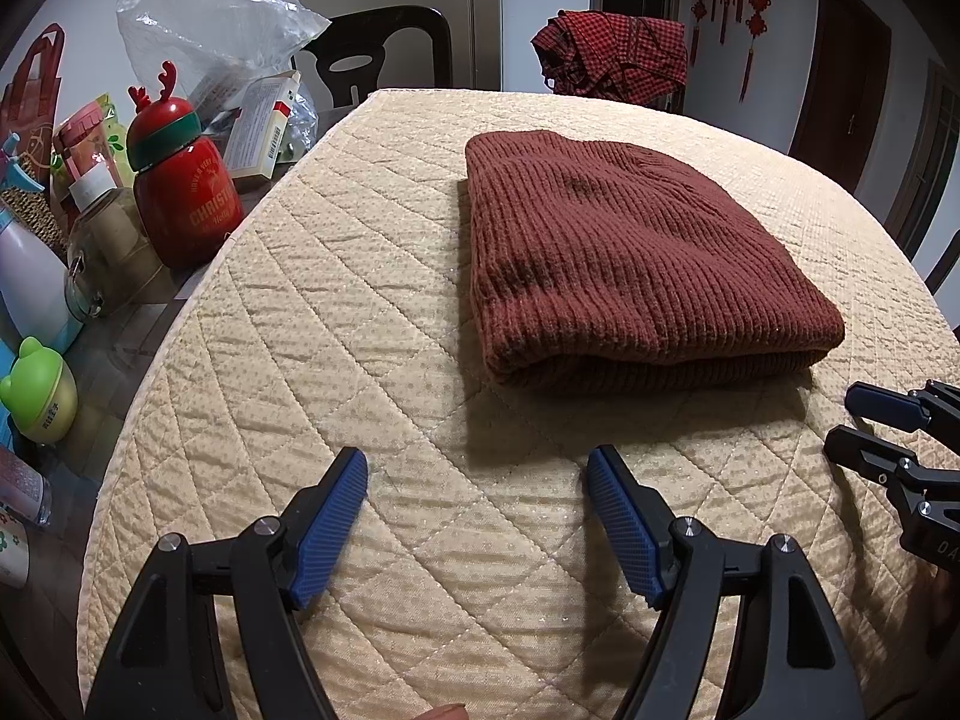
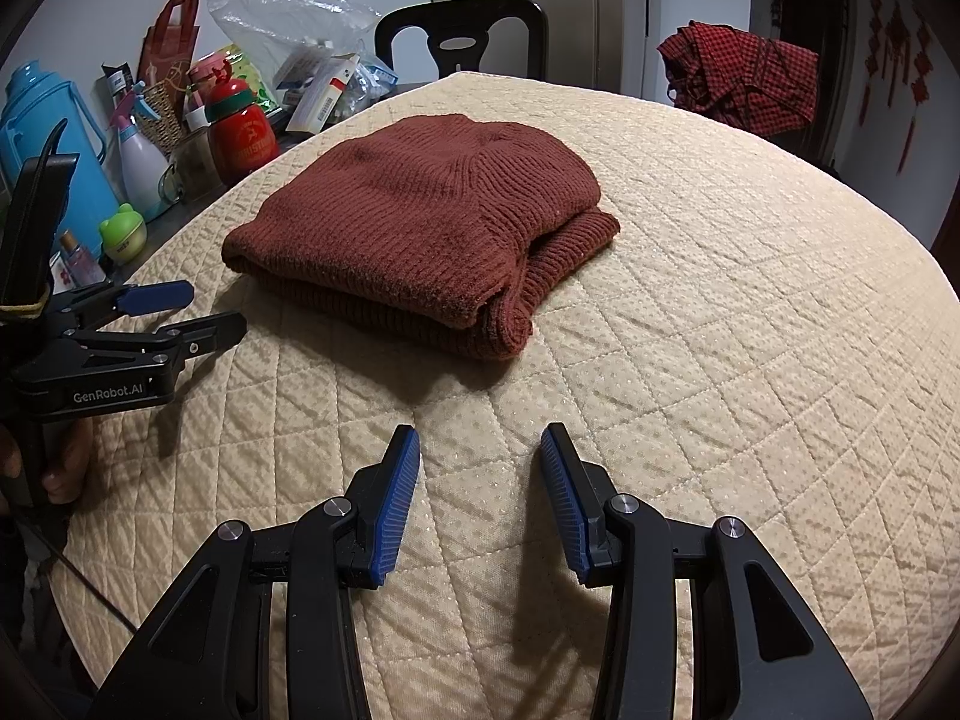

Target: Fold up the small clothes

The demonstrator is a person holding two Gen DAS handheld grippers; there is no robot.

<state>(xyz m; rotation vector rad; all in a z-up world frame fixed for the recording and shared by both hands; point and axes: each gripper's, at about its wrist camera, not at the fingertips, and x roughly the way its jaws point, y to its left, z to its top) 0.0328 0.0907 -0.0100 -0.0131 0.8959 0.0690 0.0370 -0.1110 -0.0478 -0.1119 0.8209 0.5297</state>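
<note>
A rust-brown ribbed knit garment [image 1: 630, 264] lies folded into a thick rectangle on the cream quilted tabletop [image 1: 372, 312]; in the right wrist view the same garment [image 2: 420, 228] shows its stacked layers at the near right corner. My left gripper [image 1: 477, 468] hovers open over bare quilt just short of the fold, nothing between its blue pads. My right gripper [image 2: 480, 450] is also open and empty, a little back from the garment. Each gripper shows in the other's view: the right gripper [image 1: 864, 426] at the right edge, the left gripper [image 2: 198, 309] at the left.
Clutter crowds the table's left side: a red Christmas bottle [image 1: 186, 198], a green frog jar [image 1: 39, 390], a plastic bag [image 1: 210, 24], a blue thermos [image 2: 48, 138], a spray bottle [image 2: 141, 162]. A red checked cloth [image 1: 612, 54] hangs over a far chair. A dark chair [image 2: 462, 39] stands behind.
</note>
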